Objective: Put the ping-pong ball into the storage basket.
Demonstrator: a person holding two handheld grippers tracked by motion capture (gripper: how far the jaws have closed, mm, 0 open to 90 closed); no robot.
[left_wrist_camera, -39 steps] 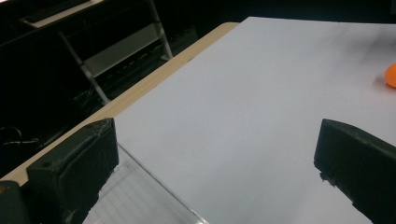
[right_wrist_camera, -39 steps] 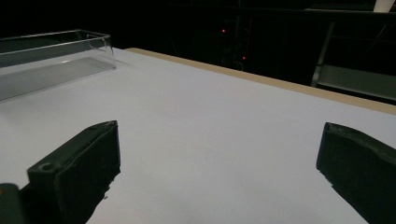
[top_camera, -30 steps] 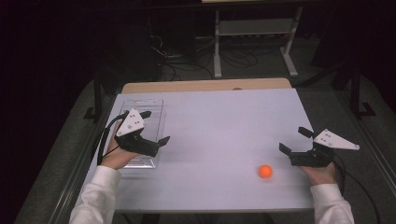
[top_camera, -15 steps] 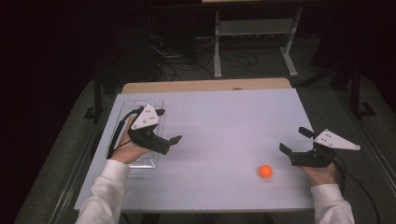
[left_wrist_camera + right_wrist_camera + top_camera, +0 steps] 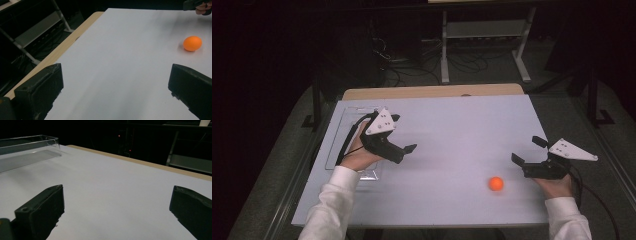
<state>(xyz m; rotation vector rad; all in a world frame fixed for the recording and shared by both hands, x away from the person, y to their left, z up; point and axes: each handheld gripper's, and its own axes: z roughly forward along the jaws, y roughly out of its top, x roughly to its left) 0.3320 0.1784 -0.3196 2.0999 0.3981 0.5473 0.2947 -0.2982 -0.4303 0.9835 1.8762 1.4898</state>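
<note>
**Orange ball lies free on the white table, both claws spread**

Orange and round, the small smooth ball (image 5: 496, 183) lies on the white tabletop (image 5: 452, 130) toward your near right, touched by nothing. Your right gripper (image 5: 528, 154) hovers just beside it, a little farther from you and to its right, jaws spread wide and pointing left across the table; nothing sits between them. In the left gripper view the ball (image 5: 192, 43) lies ahead and to the right, outside the gap between the two black jaws. Your left gripper (image 5: 404, 134) is held above the table's left half, well apart from the ball, jaws also spread and empty. Behind your left hand (image 5: 359, 152) lies the clear plastic tray (image 5: 343, 131) along the table's left edge; its transparent wall (image 5: 30, 141) appears in the right gripper view at upper left.
</note>
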